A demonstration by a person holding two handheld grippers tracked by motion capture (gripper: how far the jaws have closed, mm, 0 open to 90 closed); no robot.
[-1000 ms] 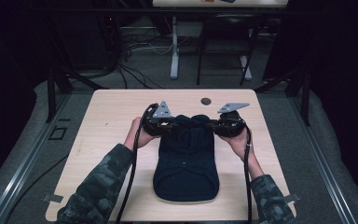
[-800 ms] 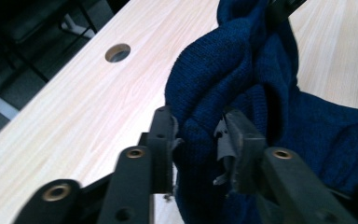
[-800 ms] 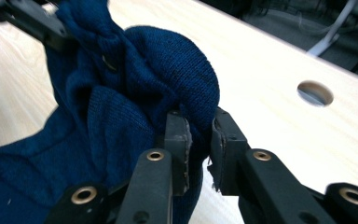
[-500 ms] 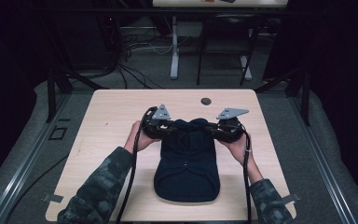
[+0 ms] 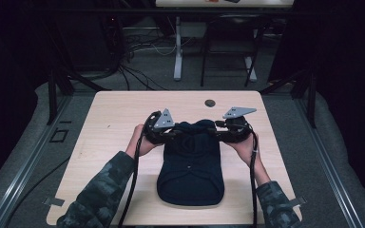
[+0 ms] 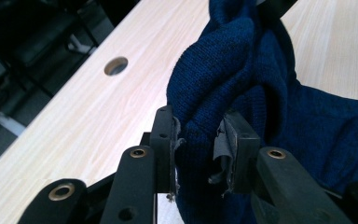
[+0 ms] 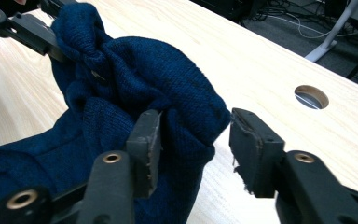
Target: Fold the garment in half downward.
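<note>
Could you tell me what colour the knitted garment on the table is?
Dark navy blue knitted garment; it shows best in the left gripper view.

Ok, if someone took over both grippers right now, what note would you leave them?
Left gripper: shut on a bunched fold of the sweater, at its far left corner.
Right gripper: jaws have just been opening; one pad touches the knit, the other stands clear, so no grip there.
Sweater: dark blue, folded narrow, lying in the middle of the table, far end bunched between the two grippers.
Done: sides look folded in.
Left: probably release the left corner too, then smooth or fold the far end.
</note>
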